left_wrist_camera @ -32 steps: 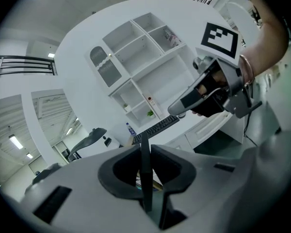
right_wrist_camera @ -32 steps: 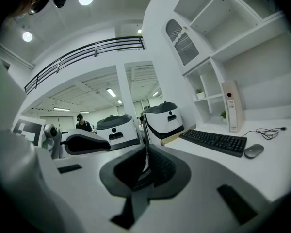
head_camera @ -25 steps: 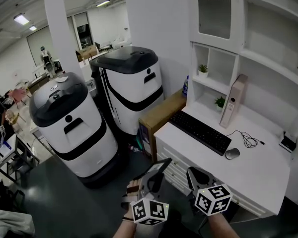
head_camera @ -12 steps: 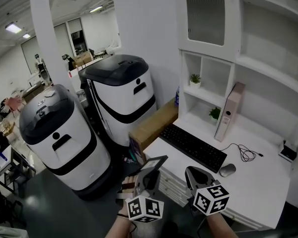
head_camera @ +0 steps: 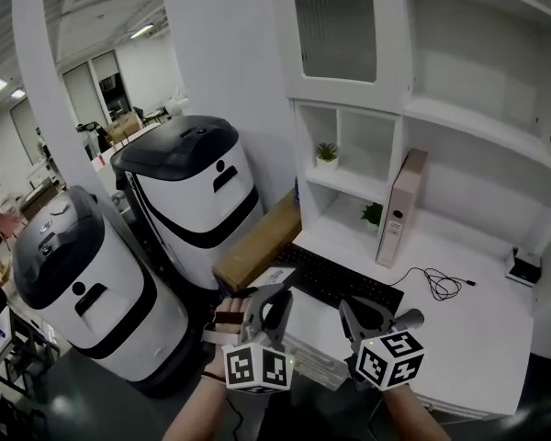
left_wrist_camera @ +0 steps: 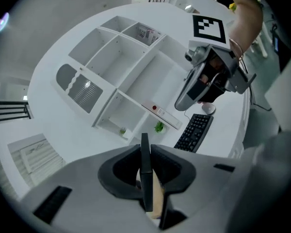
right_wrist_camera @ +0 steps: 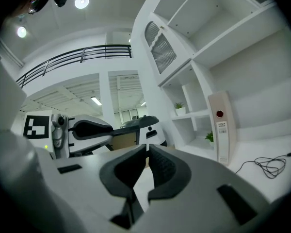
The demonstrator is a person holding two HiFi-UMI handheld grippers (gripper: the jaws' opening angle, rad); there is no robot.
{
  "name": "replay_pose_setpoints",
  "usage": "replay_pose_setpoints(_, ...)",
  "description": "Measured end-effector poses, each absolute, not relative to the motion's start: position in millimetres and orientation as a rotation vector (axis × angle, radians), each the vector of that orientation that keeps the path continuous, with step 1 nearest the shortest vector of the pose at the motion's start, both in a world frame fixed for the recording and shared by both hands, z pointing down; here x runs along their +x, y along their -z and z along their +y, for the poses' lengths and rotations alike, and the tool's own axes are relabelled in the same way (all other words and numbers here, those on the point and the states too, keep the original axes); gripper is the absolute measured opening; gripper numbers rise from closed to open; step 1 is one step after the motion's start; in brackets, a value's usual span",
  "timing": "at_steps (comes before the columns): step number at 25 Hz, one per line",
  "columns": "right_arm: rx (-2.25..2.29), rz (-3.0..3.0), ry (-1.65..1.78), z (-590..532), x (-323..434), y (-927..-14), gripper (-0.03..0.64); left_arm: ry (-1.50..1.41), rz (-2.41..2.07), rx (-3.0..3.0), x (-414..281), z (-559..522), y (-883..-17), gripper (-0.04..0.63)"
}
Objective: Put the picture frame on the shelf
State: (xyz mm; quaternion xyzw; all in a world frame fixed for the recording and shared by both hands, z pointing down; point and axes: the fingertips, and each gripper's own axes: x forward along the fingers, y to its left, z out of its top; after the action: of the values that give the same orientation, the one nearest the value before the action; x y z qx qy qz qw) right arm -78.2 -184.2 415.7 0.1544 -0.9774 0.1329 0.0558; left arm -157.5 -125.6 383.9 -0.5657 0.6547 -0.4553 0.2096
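Observation:
My left gripper is shut on the picture frame, a thin dark frame. In the left gripper view the frame shows edge-on between the jaws. It hangs just in front of the white desk's near-left corner. The white shelf unit rises behind the desk, with open compartments. In the left gripper view the shelf fills the middle. My right gripper is beside the left one over the desk's front edge. Its jaws are together with nothing between them.
On the desk are a black keyboard, a cable and an upright pink binder. Small plants stand in the low compartments. Two white-and-black machines and a cardboard box stand to the left.
Both grippers have come closer to the desk and shelf, which now sit nearer the middle of the head view. The left gripper still holds the frame.

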Motion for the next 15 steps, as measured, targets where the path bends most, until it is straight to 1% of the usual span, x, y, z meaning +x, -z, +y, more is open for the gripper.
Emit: replay_pose_setpoints(15, 0.933, -2.880, -0.461, -274.0, -103.7, -415.3, 0.003, 1.102, 1.341, -1.728, -178.6, -251.4, -364.5, 0.067)
